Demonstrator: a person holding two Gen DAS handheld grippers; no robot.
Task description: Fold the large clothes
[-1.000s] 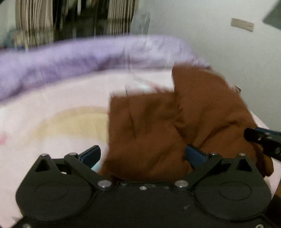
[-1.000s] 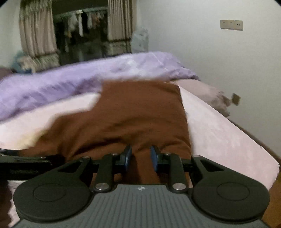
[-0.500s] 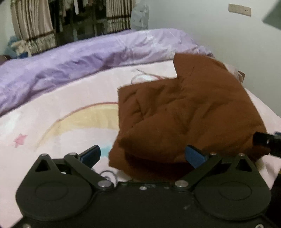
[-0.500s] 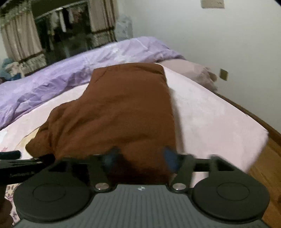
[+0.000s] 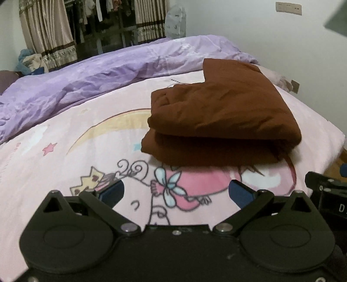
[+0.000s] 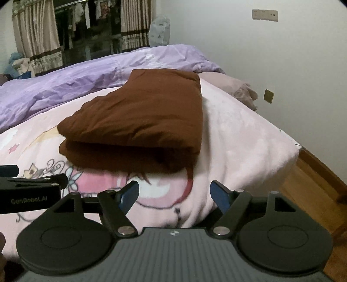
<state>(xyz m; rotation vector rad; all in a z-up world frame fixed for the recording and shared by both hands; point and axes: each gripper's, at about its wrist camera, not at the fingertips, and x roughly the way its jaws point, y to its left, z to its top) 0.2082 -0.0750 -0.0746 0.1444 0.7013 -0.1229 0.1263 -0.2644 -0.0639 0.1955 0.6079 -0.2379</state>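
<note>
Under the garment: the folded brown garment (image 5: 221, 112) covers part of the cartoon print on my pink sheet (image 5: 65, 134); I can't make out the figure.
Right gripper (image 5: 325, 191): cut off by the left view's right edge; I see only a black corner.
Window clothes (image 6: 86, 15): too small and dim to tell.

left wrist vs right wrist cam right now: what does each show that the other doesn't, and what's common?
Left wrist only: the crown drawing and pink star printed on the pink sheet, plus the left gripper, jaws open on nothing.

Right wrist only: the wooden floor past the bed's corner, and the right gripper, jaws opening with nothing between them.

Both: the folded brown garment lying free on the sheet, the purple duvet behind it, curtains, and the wall plate.
</note>
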